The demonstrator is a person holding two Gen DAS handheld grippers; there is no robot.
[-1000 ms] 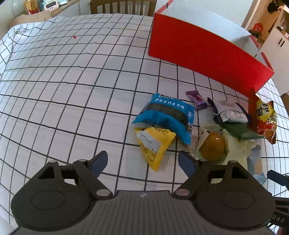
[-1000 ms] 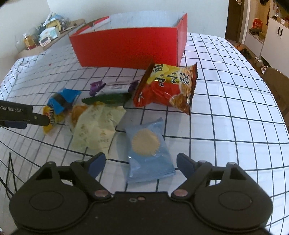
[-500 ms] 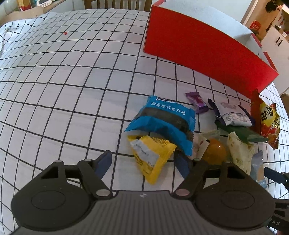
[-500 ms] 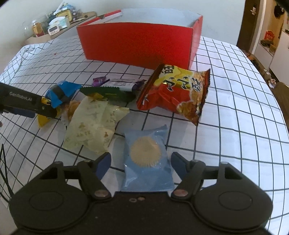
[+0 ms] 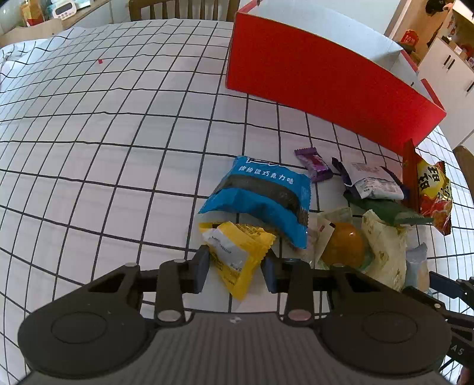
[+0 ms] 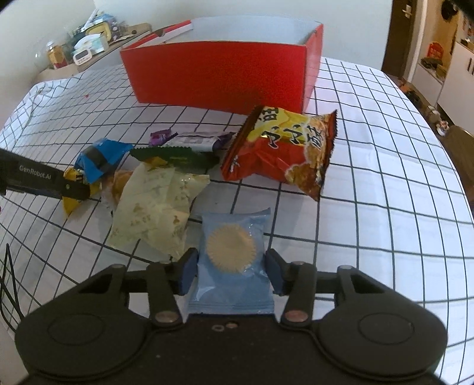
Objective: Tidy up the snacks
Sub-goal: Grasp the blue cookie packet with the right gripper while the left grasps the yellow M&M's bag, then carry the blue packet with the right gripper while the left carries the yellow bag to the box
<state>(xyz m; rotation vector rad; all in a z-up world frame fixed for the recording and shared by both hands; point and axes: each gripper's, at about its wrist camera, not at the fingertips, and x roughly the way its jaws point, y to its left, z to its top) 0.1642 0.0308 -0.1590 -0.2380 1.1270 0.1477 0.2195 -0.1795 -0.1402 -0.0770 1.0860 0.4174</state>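
Note:
My left gripper [image 5: 235,269] points down at the table, jaws closing, with a yellow snack packet [image 5: 237,254] between them; both pads touch its sides. The packet's far end lies under a blue chocolate packet [image 5: 260,192]. My right gripper [image 6: 231,271] is also closing, its pads against the two sides of a light blue packet [image 6: 232,251] that holds a round biscuit and lies flat on the cloth. The open red box [image 6: 219,74] stands behind the pile of snacks.
An orange-red chips bag [image 6: 284,148], a pale green bag [image 6: 154,207], a dark green packet [image 6: 174,157], a purple candy [image 5: 314,161] and an orange round snack [image 5: 345,244] lie between the grippers and the box. The checked tablecloth [image 5: 103,133] stretches left. A chair back [image 5: 183,9] stands beyond.
Both grippers' jaws have narrowed from wide open onto their packets. The left gripper crept forward over the yellow packet. The right hand stayed put.

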